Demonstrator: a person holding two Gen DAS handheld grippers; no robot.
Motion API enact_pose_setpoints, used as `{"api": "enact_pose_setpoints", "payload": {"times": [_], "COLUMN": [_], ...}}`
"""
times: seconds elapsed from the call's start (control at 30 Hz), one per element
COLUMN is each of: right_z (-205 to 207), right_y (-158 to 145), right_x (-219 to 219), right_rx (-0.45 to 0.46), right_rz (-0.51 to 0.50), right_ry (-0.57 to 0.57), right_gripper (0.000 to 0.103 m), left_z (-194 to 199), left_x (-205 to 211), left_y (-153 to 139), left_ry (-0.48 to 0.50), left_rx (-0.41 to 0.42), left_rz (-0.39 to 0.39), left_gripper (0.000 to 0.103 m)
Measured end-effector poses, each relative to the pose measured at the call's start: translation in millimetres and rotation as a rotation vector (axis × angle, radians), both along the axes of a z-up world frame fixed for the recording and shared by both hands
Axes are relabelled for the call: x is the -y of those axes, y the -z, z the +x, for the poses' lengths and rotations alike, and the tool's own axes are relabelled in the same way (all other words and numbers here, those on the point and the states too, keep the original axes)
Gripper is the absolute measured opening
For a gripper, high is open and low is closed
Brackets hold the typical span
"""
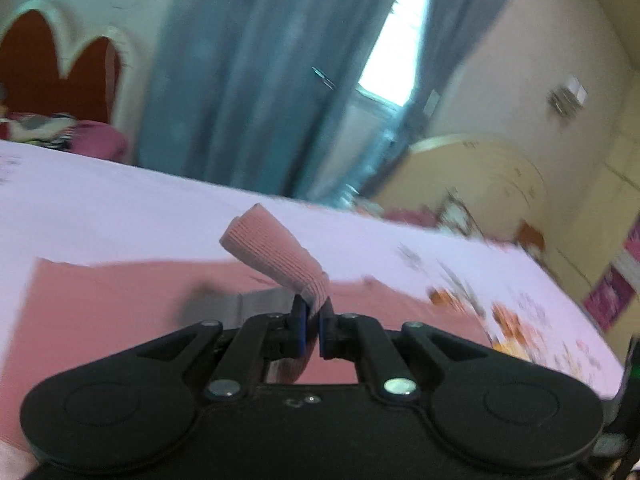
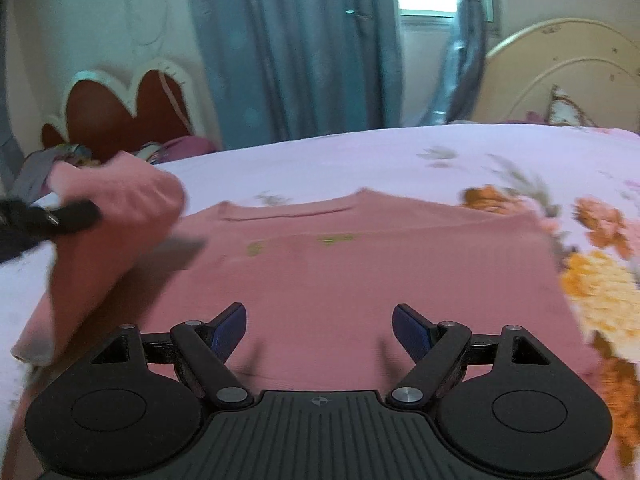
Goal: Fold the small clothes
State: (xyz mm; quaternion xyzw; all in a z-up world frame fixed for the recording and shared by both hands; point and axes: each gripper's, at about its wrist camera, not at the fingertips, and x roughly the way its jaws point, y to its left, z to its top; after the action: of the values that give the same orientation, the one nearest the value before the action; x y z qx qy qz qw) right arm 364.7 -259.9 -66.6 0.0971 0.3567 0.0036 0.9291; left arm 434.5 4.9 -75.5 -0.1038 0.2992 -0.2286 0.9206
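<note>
A small pink shirt [image 2: 360,276] lies flat on the bed, its neckline at the far side. My left gripper [image 1: 313,320] is shut on the shirt's ribbed sleeve cuff [image 1: 272,248] and holds it lifted above the shirt body [image 1: 120,308]. In the right wrist view the left gripper [image 2: 48,216] shows at the far left with the lifted pink sleeve [image 2: 116,216] draped over it. My right gripper [image 2: 319,328] is open and empty, hovering just above the near part of the shirt.
The bed has a pale lilac sheet [image 2: 360,160] with orange flower prints [image 2: 600,280]. A cream headboard [image 2: 560,76] stands at the right, blue curtains [image 2: 300,48] behind, and a red heart-shaped headboard [image 2: 116,112] with bedding at the left.
</note>
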Motion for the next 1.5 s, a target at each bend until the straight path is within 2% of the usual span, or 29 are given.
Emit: {"api": "enact_pose_setpoints", "payload": {"times": [0.13, 0.23, 0.27, 0.37, 0.47, 0.5, 0.67, 0.83, 0.87, 0.9, 0.93, 1.0, 1.07, 1.1, 1.13, 1.17, 1.23, 1.27, 1.3, 1.33, 1.37, 1.43, 1.5], "right_z": [-11, -15, -15, -13, -5, -3, 12, 20, 20, 21, 23, 26, 26, 25, 24, 23, 20, 18, 17, 16, 16, 19, 16], "right_y": [-4, -4, -4, -2, 3, 5, 21, 34, 34, 34, 34, 34, 33, 30, 27, 22, 8, 3, -3, -7, -7, 0, 10], "right_x": [28, 37, 39, 38, 33, 29, 16, 13, 11, 7, 3, -3, -6, -5, -6, -6, -2, 0, 4, 7, 10, 18, 26], "right_rx": [0.003, 0.011, 0.011, 0.008, -0.007, -0.011, -0.084, -0.132, -0.129, -0.13, -0.137, -0.132, -0.126, -0.111, -0.092, -0.071, -0.013, 0.01, 0.034, 0.043, 0.035, -0.033, -0.063], "right_rz": [0.018, 0.043, 0.051, 0.085, 0.116, 0.124, 0.142, 0.177, 0.177, 0.176, 0.176, 0.149, 0.142, 0.139, 0.131, 0.113, 0.074, 0.059, 0.038, 0.022, 0.014, 0.06, 0.116], "right_ry": [0.022, 0.021, 0.018, -0.004, -0.031, -0.042, -0.053, -0.026, -0.029, -0.041, -0.053, -0.058, -0.057, -0.053, -0.05, -0.044, -0.033, -0.027, -0.019, -0.021, -0.031, -0.062, -0.034], "right_gripper": [0.08, 0.08, 0.08, 0.081, 0.081, 0.081, 0.08, 0.08, 0.075, 0.044, 0.038, 0.035, 0.028, 0.023, 0.011, 0.006, 0.006, 0.006, 0.006, 0.006, 0.006, 0.007, 0.008], "left_z": [-10, -16, -18, -27, -42, -44, -52, -58, -59, -61, -63, -61, -56, -53, -50, -51, -50, -49, -48, -47, -47, -47, -52], "left_x": [50, 73, 77, 81, 71, 66, 20, -44, -55, -66, -76, -90, -96, -96, -96, -99, -101, -99, -96, -94, -93, -93, -93], "left_y": [29, 48, 52, 55, 48, 46, 38, 45, 46, 48, 51, 58, 63, 65, 65, 64, 61, 62, 62, 63, 64, 65, 65], "left_ry": [0.101, 0.145, 0.152, 0.17, 0.15, 0.131, 0.019, -0.171, -0.201, -0.237, -0.275, -0.336, -0.363, -0.37, -0.374, -0.374, -0.364, -0.359, -0.35, -0.343, -0.344, -0.345, -0.341], "left_rx": [-0.036, -0.061, -0.063, -0.052, -0.026, -0.018, 0.008, -0.011, -0.018, -0.026, -0.038, -0.076, -0.088, -0.08, -0.074, -0.068, -0.05, -0.041, -0.032, -0.03, -0.03, -0.029, -0.012], "left_rz": [0.082, 0.181, 0.214, 0.277, 0.311, 0.313, 0.381, 0.48, 0.494, 0.508, 0.522, 0.527, 0.521, 0.521, 0.519, 0.514, 0.514, 0.518, 0.518, 0.519, 0.52, 0.513, 0.519], "left_gripper": [0.006, 0.012, 0.019, 0.027, 0.049, 0.053, 0.053, 0.053, 0.053, 0.053, 0.052, 0.052, 0.052, 0.052, 0.052, 0.05, 0.044, 0.036, 0.023, 0.02, 0.02, 0.02, 0.012]}}
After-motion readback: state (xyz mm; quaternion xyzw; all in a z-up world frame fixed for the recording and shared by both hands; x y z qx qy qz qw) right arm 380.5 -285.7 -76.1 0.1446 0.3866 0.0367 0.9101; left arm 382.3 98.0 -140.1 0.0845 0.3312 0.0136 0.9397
